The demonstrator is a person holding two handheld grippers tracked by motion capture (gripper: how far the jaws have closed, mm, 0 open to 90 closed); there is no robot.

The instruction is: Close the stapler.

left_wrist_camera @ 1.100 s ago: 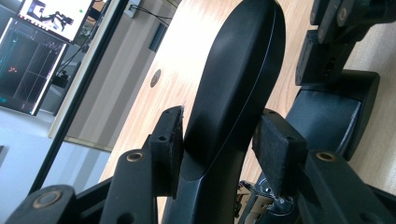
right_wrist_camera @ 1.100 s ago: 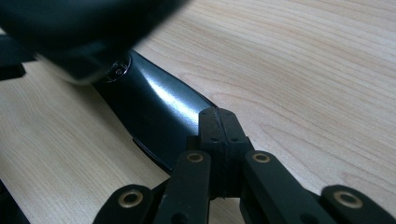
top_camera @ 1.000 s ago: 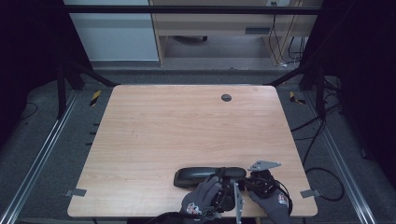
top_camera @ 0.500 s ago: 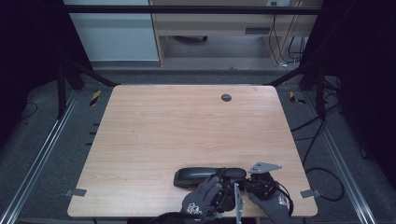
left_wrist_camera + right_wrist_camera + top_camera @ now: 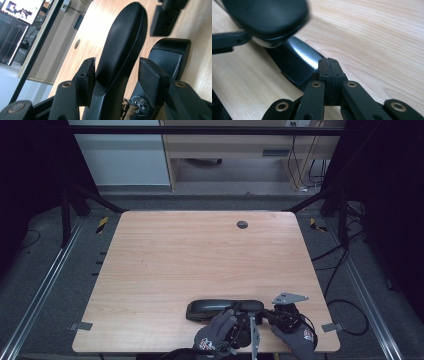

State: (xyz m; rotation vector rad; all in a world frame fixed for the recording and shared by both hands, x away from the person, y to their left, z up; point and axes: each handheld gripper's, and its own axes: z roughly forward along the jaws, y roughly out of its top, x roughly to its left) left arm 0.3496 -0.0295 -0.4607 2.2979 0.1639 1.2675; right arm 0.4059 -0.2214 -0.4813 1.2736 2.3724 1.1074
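Stapler (image 5: 225,308): black, lying near the desk's (image 5: 165,265) front edge, right of the middle.
Left gripper (image 5: 117,75): jaws apart, just been opening, around the stapler's top arm; right pad not touching.
Right gripper (image 5: 328,65): jaws together, beside the stapler's base.

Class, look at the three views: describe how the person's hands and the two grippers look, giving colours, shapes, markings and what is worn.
Both hands wear dark grey gloves with small red-and-white markings; see the left hand. The right gripper and left gripper are black, with linked arms joined by brass-coloured pivots and flat, matte rectangular pads. A grey three-cornered plate tops the right gripper.
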